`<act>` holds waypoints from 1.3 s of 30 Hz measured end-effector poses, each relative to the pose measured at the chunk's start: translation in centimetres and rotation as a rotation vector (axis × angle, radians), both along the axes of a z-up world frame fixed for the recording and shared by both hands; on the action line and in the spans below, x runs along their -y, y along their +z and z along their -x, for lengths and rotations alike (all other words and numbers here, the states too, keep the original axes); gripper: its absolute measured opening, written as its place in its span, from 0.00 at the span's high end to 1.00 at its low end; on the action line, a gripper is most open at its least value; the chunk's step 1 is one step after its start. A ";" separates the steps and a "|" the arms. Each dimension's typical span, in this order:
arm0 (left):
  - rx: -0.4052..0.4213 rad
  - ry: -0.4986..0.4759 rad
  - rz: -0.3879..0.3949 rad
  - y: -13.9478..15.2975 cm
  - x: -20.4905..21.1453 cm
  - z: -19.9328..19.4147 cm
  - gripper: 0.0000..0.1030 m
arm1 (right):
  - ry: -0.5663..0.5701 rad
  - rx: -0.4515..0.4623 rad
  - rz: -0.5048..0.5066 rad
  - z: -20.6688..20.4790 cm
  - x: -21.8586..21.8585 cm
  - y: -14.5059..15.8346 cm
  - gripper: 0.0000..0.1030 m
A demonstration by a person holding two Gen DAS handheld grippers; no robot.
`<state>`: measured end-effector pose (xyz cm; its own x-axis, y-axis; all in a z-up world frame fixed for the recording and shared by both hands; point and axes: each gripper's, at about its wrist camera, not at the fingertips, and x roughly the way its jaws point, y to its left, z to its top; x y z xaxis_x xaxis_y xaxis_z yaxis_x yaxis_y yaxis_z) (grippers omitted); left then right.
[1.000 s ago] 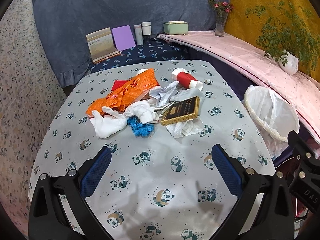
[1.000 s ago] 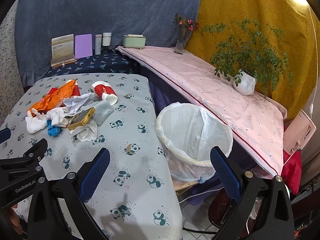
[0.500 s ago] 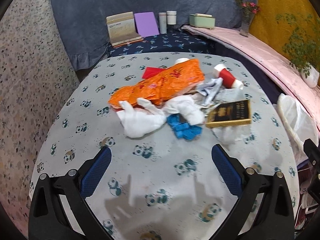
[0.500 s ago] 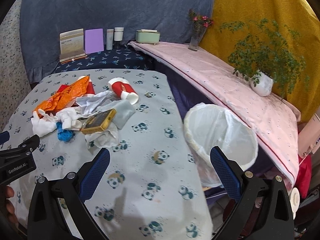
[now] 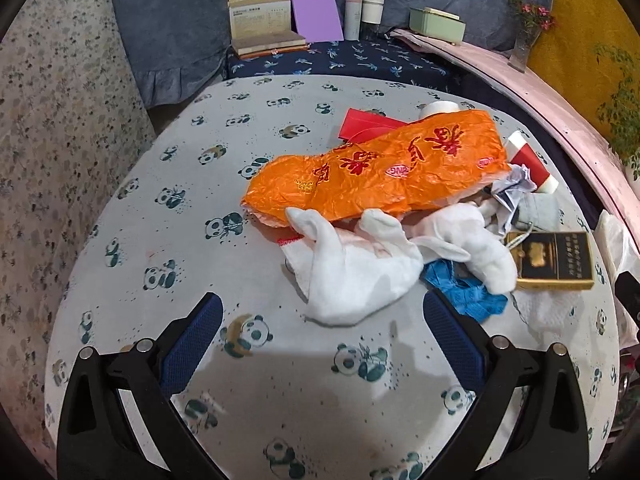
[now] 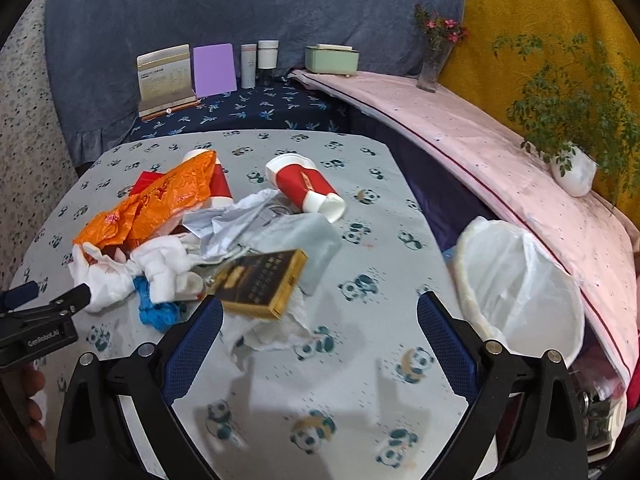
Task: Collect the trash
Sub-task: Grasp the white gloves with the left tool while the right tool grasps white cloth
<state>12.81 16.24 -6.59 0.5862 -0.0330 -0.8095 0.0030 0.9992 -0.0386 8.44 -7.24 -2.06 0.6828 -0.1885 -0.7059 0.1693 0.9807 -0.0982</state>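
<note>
The trash lay heaped mid-table, its orange bag printed with red characters we could not read. The bin stood off the table's right edge, handy for drops. We held both grippers, left and right, wide open and empty; "GenRobot.AI" showed on the left.

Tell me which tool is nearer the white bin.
Right. The right tool hovers open over the table with the white bin just off its right side; the left tool sits across the trash pile.
</note>
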 end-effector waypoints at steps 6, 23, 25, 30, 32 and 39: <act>-0.054 -0.021 0.047 -1.7 -0.4 -2.2 0.18 | 0.078 -0.011 -0.018 -2.5 -3.0 -0.5 0.15; -0.096 -0.101 0.194 -1.6 -1.2 -2.0 0.94 | 0.263 -0.140 -0.108 -7.0 -9.5 -5.4 0.80; -0.089 -0.101 0.195 -1.3 -1.3 -1.8 0.94 | 0.270 -0.134 -0.109 -6.8 -9.7 -5.2 0.85; -0.061 -0.105 0.204 0.2 -1.3 -0.7 0.95 | 0.273 -0.079 -0.124 -5.6 -9.4 -3.4 0.89; -0.043 -0.109 0.207 1.0 -1.2 -0.2 0.95 | 0.268 -0.054 -0.127 -4.9 -9.1 -2.3 0.89; 0.028 -0.138 0.220 4.6 -0.2 2.0 0.95 | 0.253 0.049 -0.133 -2.0 -7.6 2.3 0.89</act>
